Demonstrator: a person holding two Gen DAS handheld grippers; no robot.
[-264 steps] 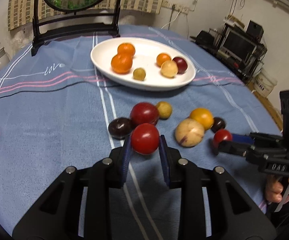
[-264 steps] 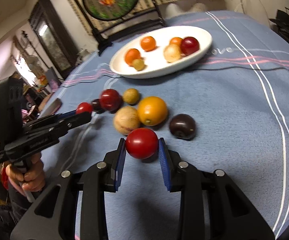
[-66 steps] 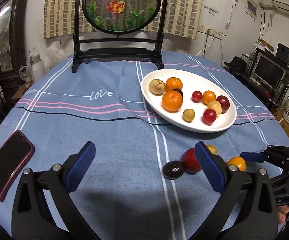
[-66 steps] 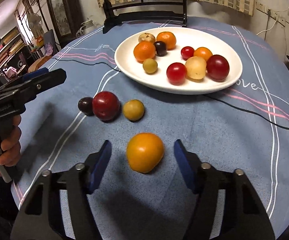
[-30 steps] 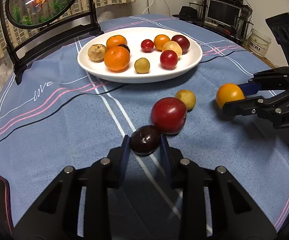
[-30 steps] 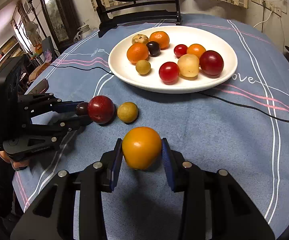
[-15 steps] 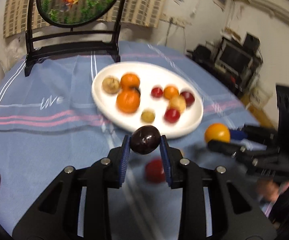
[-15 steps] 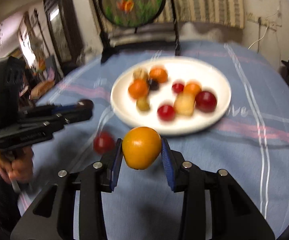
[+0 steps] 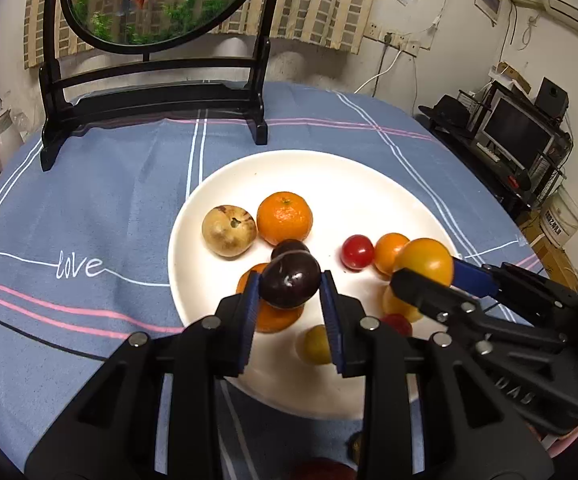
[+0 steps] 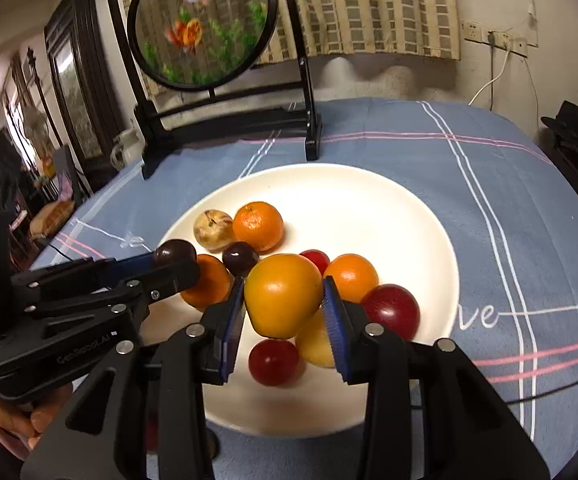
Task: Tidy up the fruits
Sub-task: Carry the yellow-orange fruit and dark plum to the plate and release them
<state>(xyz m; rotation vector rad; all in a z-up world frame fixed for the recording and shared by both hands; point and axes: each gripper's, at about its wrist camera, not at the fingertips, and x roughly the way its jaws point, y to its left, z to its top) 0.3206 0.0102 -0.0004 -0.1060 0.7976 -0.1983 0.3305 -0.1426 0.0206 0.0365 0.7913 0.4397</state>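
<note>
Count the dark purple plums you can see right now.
2. One plum is gripped in the left tool above the plate; another lies on the plate beside the oranges. Others may be hidden.

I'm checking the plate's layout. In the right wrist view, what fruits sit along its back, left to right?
Tan fruit → mandarin. They sit side by side on the plate, behind the orange fruit that the right gripper holds.
</note>
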